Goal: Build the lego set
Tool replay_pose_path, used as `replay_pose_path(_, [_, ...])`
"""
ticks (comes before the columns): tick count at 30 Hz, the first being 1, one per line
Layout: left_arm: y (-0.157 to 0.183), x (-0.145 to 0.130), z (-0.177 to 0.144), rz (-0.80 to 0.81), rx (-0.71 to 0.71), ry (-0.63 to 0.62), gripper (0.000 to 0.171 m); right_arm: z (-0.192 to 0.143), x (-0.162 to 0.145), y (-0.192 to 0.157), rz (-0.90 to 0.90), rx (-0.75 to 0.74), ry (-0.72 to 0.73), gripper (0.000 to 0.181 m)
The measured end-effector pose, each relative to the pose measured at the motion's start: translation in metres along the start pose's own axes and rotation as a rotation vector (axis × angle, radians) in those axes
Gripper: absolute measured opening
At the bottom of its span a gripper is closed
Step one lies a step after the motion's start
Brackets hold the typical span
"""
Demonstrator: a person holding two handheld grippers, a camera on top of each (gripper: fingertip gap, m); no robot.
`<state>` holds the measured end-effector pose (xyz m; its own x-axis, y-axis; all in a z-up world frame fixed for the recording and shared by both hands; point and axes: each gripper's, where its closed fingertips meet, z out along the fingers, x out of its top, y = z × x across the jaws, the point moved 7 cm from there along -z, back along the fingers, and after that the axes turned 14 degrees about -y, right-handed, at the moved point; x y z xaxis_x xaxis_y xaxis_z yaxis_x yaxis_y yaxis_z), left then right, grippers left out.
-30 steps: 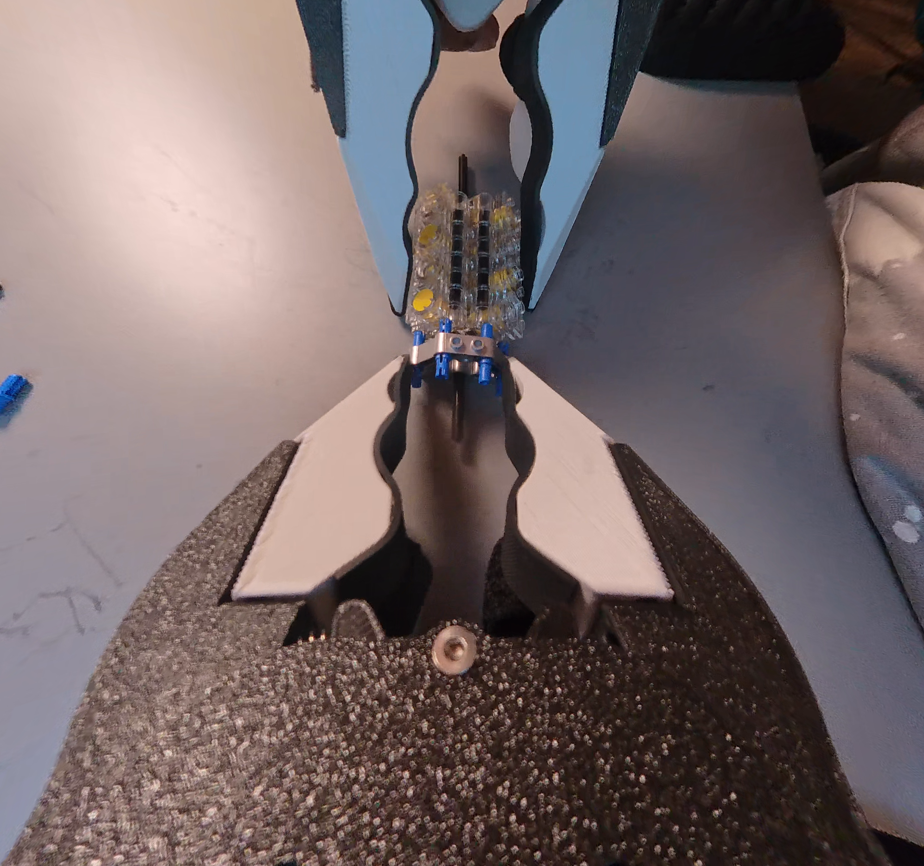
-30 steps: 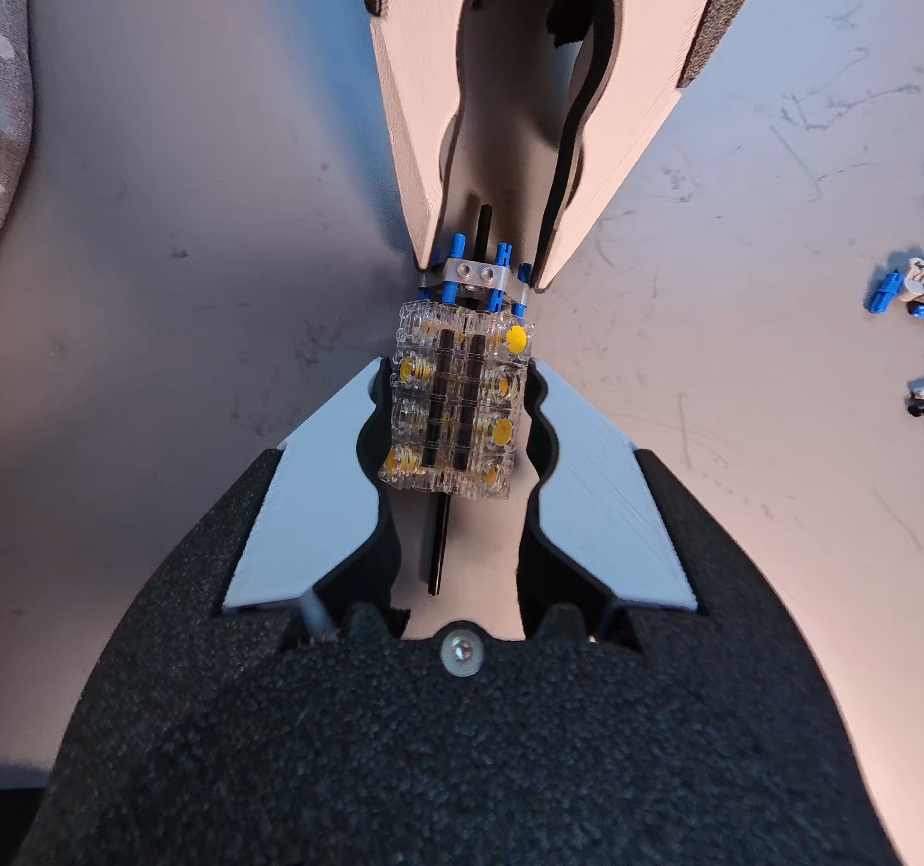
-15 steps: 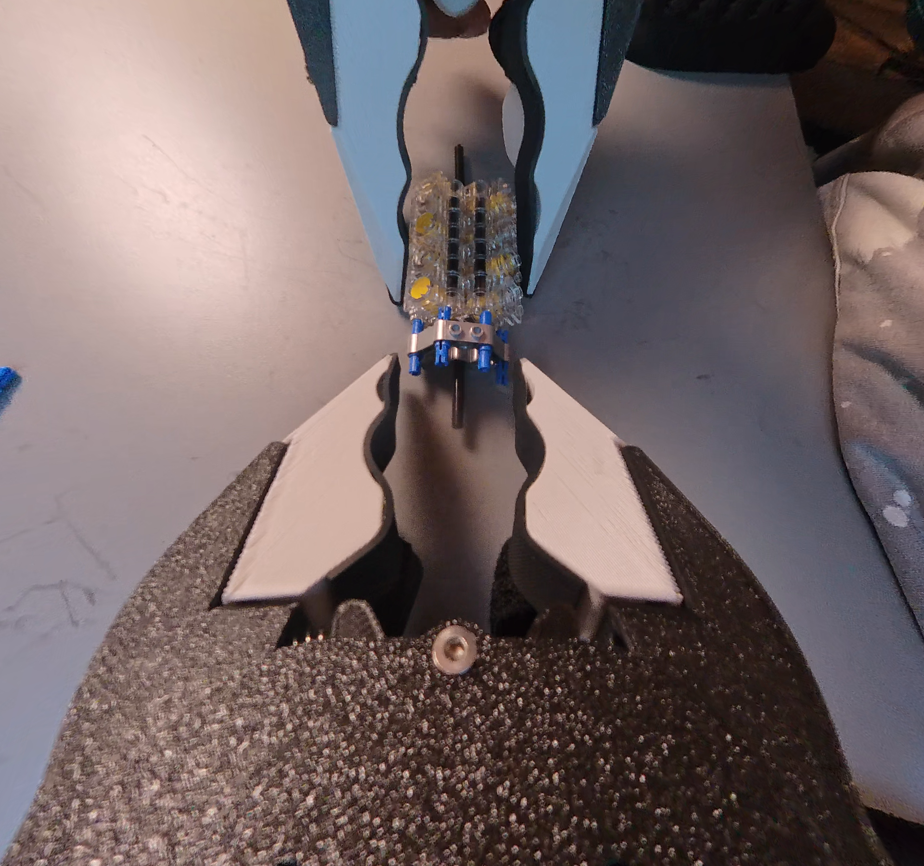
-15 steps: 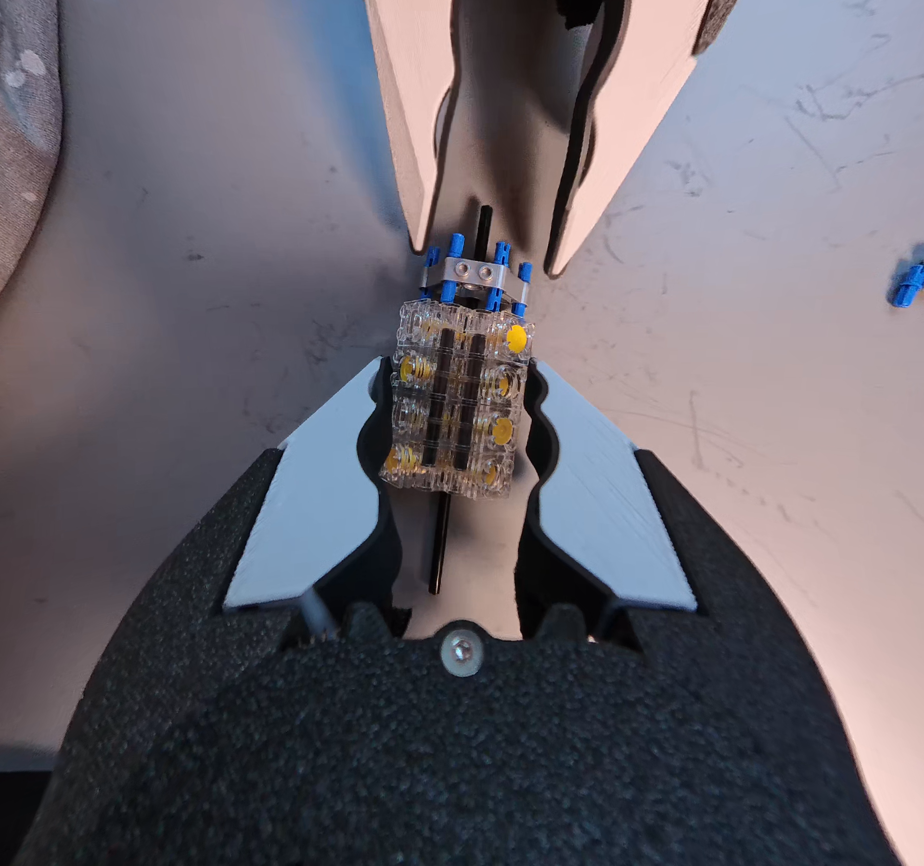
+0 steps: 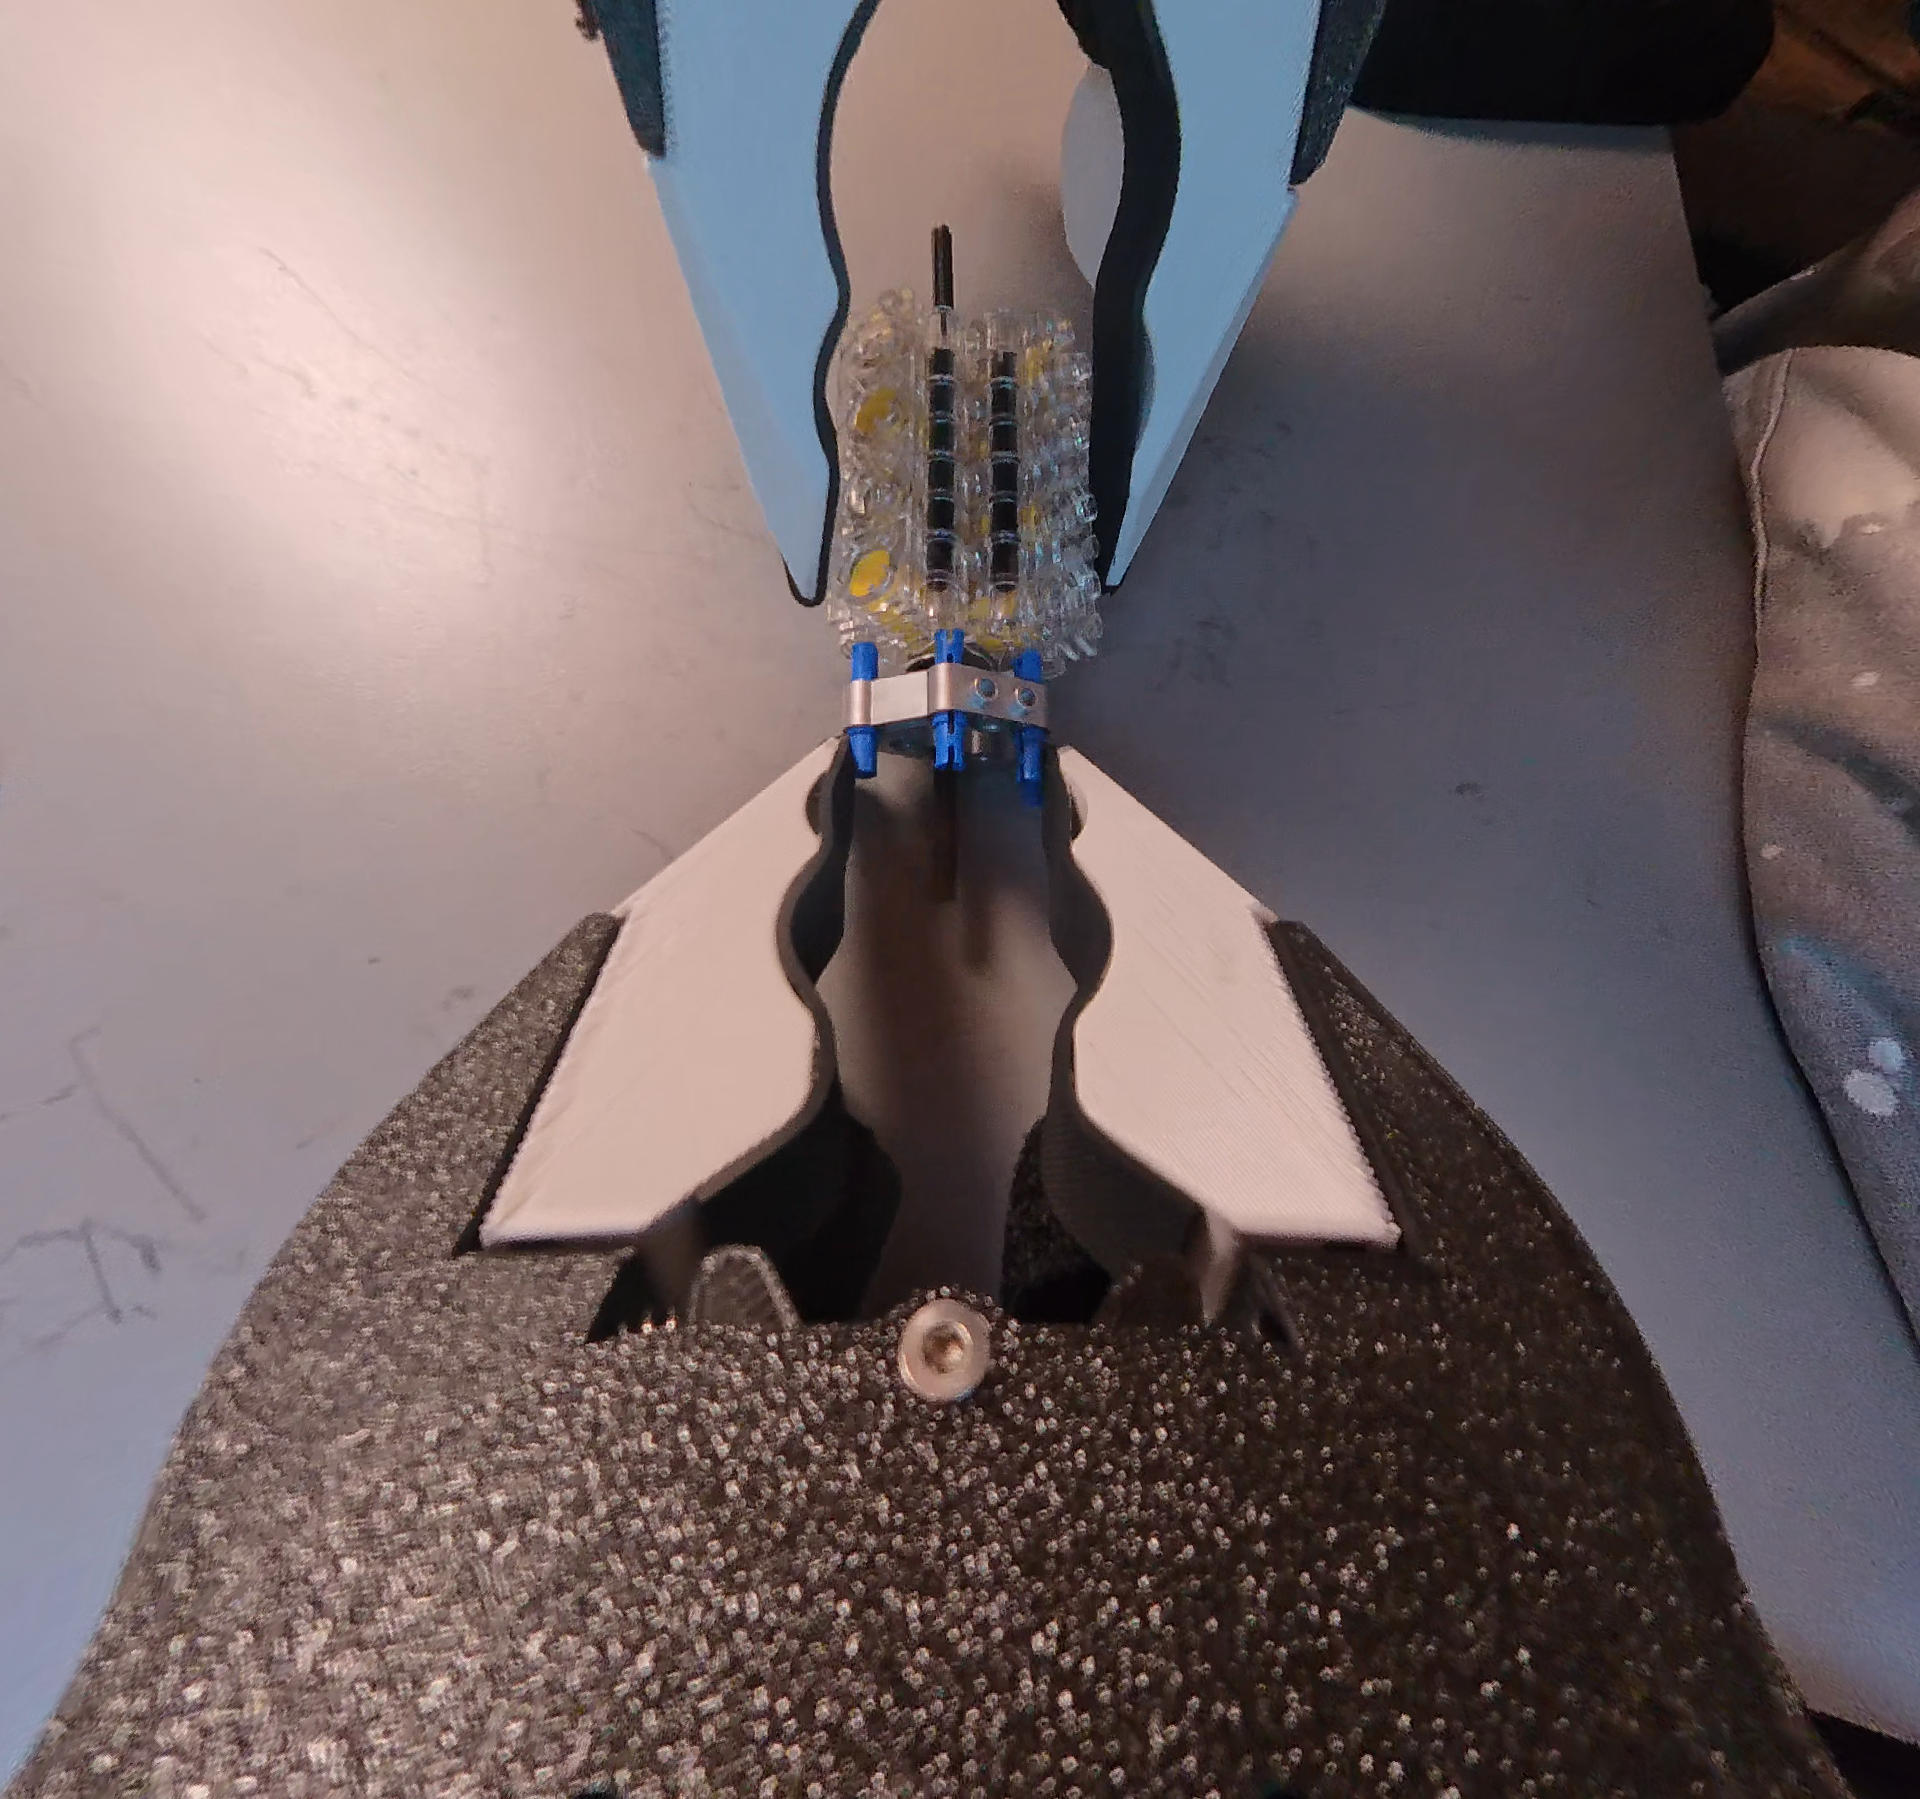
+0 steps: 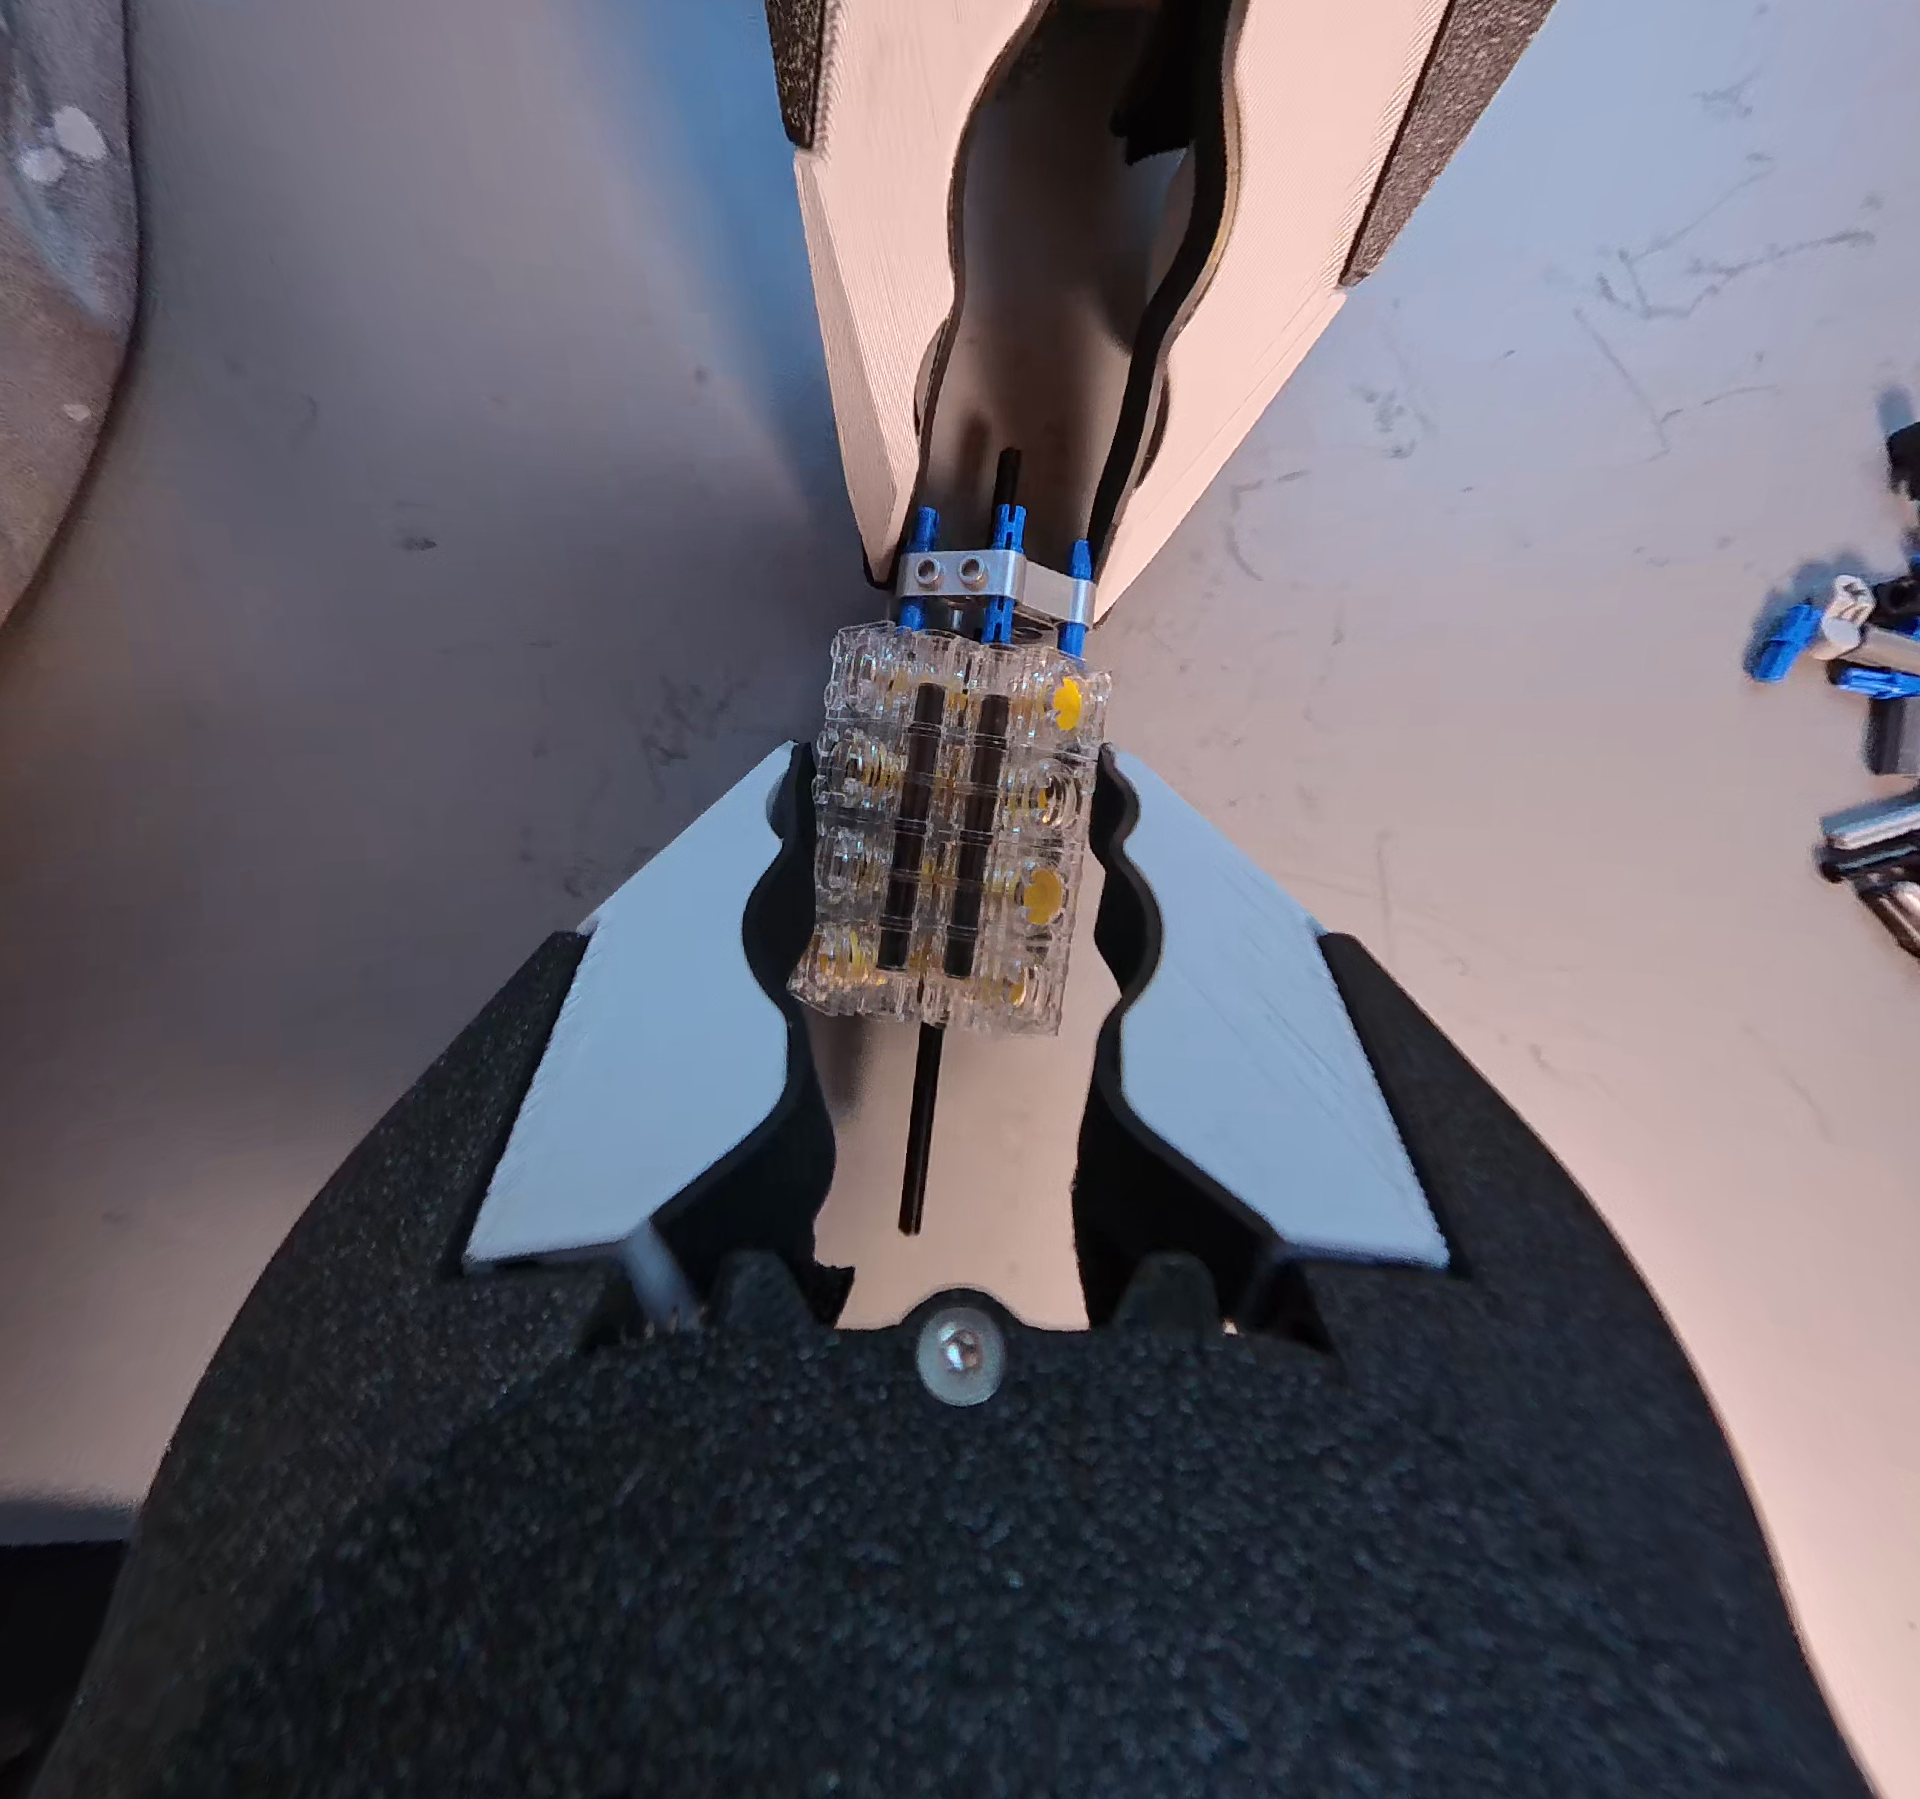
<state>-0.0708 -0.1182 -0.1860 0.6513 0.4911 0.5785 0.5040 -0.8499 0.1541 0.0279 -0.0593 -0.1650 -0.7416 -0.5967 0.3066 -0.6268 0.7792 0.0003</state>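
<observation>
Right gripper [image 6: 943,793] clamped on clear block assembly [image 6: 951,840], black axle [image 6: 920,1121] running back between its fingers. Left gripper [image 5: 948,762] straddles the grey bracket with blue pins [image 5: 940,705] at the block's far end; contact looks likely, can't confirm grip. Loose parts [image 6: 1860,653] right of it on table [image 6: 416,399].

The left gripper [image 5: 951,773] had a speckled, grainy dark-grey body; two pale grey wedge fingers [image 5: 686,1001] with fine ridged surfaces and wavy black-lined inner edges; a silver screw [image 5: 942,1352] at the centre of its front edge. The right gripper [image 6: 945,783] was matte black and finer-grained; its fingers [image 6: 665,1043] were light blue-grey with the same wavy black edging; a silver cross-head screw [image 6: 959,1361] sat mid-front.
</observation>
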Motion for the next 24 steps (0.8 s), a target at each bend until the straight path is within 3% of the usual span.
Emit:
replay_pose_path(17, [-0.0007,0.0006,-0.0066,-0.009,-0.014,0.052,0.033,0.0053,-0.0029,-0.0003,0.001,-0.009,-0.008,0.050])
replay_pose_path(24, [-0.0007,0.0016,-0.0068,0.006,0.012,0.052,0.025,0.0053,-0.0029,0.0005,-0.001,-0.006,-0.018,0.050])
